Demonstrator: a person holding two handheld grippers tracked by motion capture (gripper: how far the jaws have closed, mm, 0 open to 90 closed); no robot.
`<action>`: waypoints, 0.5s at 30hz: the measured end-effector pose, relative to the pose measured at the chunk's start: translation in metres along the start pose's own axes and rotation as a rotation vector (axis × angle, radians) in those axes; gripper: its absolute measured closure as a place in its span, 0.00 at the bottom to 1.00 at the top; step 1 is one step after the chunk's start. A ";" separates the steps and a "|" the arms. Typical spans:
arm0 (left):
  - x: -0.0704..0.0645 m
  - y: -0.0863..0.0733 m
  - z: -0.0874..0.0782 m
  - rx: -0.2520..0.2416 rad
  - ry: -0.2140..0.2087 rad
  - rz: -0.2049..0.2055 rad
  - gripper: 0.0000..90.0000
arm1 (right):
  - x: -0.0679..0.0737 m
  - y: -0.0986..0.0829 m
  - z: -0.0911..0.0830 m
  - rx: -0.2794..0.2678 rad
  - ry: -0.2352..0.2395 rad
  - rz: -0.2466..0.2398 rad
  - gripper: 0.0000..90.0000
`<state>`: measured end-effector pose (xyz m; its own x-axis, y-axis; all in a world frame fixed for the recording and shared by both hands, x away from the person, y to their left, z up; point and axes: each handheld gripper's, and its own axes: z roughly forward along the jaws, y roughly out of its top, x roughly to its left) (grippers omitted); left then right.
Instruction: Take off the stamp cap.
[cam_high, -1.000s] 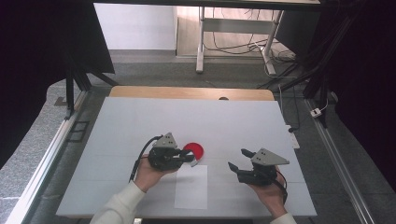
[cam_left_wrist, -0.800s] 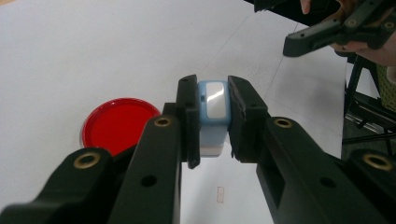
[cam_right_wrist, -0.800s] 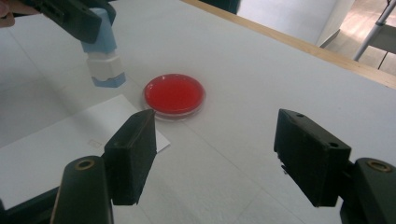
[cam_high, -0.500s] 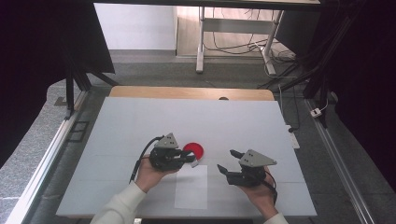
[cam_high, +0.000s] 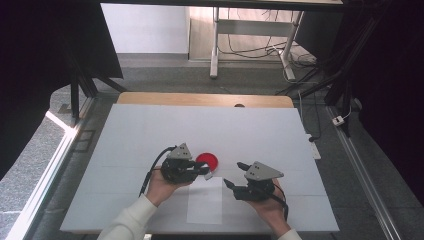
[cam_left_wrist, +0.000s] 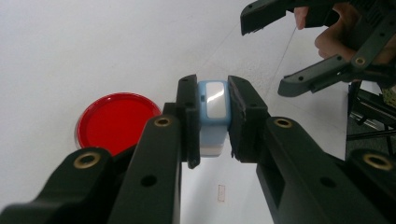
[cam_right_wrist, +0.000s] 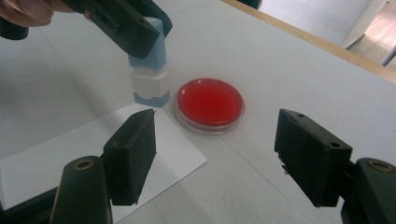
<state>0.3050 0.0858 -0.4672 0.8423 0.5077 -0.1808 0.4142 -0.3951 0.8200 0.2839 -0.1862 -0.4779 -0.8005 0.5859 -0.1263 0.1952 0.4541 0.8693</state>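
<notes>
A red petri dish (cam_high: 207, 160) lies on the white table, near its front middle. My left gripper (cam_high: 204, 170) is just left of the dish, shut on a small light-blue and white block (cam_left_wrist: 212, 112) that stands upright with its base at the top edge of a white paper sheet (cam_high: 206, 200). In the right gripper view the block (cam_right_wrist: 149, 70) stands left of the dish (cam_right_wrist: 210, 103). My right gripper (cam_high: 233, 174) hovers open just right of the paper, its jaws (cam_right_wrist: 217, 137) wide apart and pointing at the dish.
The white tabletop (cam_high: 150, 130) has a wooden strip (cam_high: 200, 99) along its far edge. Beyond the table are grey floor, a table leg and cables. Dark curtains and frame struts flank both sides.
My right gripper has moved left, toward the dish and the left gripper. The left gripper and the block have stayed almost still.
</notes>
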 end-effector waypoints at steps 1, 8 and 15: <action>0.000 0.000 0.000 -0.001 0.001 0.000 0.83 | 0.001 0.000 0.001 0.001 0.001 0.004 0.32; -0.001 0.000 0.001 -0.009 0.006 -0.004 0.83 | 0.009 -0.003 0.012 0.029 0.001 0.011 0.31; -0.001 0.001 0.002 -0.018 0.007 -0.008 0.83 | 0.014 -0.004 0.020 0.038 0.007 0.016 0.31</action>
<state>0.3048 0.0838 -0.4673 0.8364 0.5165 -0.1833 0.4145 -0.3773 0.8281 0.2832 -0.1661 -0.4924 -0.8010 0.5886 -0.1092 0.2292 0.4701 0.8523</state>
